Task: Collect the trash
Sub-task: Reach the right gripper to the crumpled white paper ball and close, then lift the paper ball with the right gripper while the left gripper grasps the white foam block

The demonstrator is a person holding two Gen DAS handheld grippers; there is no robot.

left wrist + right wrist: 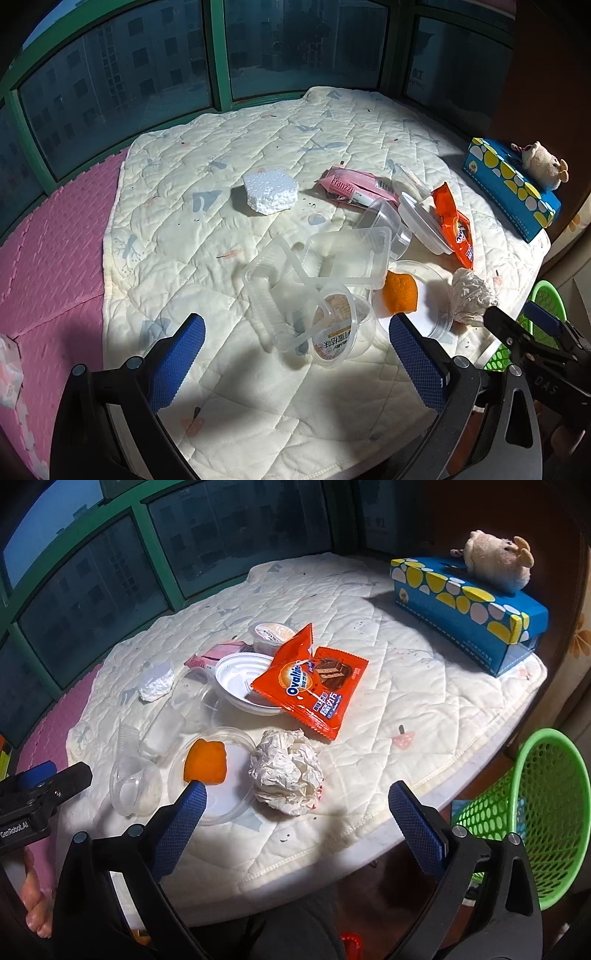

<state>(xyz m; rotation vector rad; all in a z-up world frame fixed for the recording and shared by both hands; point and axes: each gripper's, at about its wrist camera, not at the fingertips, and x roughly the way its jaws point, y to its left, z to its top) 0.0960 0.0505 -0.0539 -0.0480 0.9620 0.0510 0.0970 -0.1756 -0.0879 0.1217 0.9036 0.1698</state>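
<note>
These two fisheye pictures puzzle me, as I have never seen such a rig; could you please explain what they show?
No robot: a person holds a two-finger gripper in each hand, each with a camera looking along its blue-padded fingers. One picture is from the left gripper, the other from the right gripper. Both are open and hold nothing. On the quilted mat lies trash: clear plastic containers, an orange Ovaltine wrapper, crumpled paper, orange peel, a foam chunk. A green basket waits alongside.

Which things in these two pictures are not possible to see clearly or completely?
- Green basket: right wrist view, inside bottom hidden by its mesh wall; left wrist view, mostly behind the right hand-held gripper.
- Pink wrapper: right wrist view, mostly behind the white bowl.
- Cup label: left wrist view, too small.
</note>
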